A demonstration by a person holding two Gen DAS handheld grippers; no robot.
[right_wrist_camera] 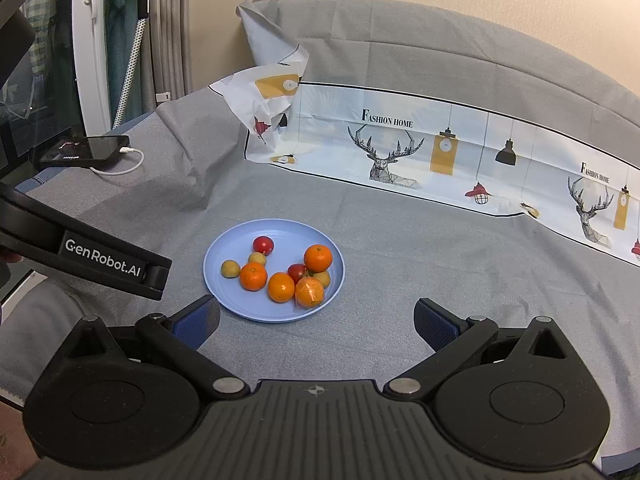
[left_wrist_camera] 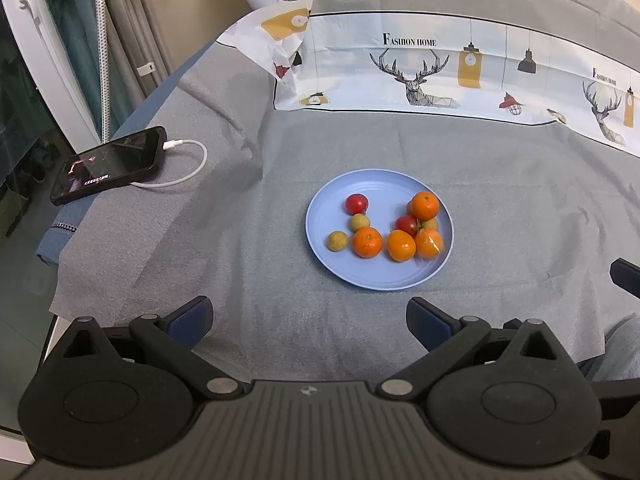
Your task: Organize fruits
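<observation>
A light blue plate [left_wrist_camera: 340,264] [right_wrist_camera: 228,300] lies on the grey cloth and holds several fruits. Among them are oranges [left_wrist_camera: 367,242] [right_wrist_camera: 253,276], one of them in clear wrap [left_wrist_camera: 429,243] [right_wrist_camera: 309,292], two red tomatoes [left_wrist_camera: 356,203] [right_wrist_camera: 263,245] and small yellow-green fruits [left_wrist_camera: 337,241] [right_wrist_camera: 230,269]. My left gripper [left_wrist_camera: 310,318] hovers open in front of the plate with nothing between its fingers. My right gripper [right_wrist_camera: 318,320] is open too, just short of the plate's near rim. The left gripper's body [right_wrist_camera: 100,260] shows at the left of the right wrist view.
A black phone [left_wrist_camera: 110,164] [right_wrist_camera: 84,150] on a white charging cable [left_wrist_camera: 188,168] lies at the far left near the cloth's edge. A printed sheet with deer and lamps [left_wrist_camera: 440,68] [right_wrist_camera: 420,148] leans along the back. Grey cloth surrounds the plate.
</observation>
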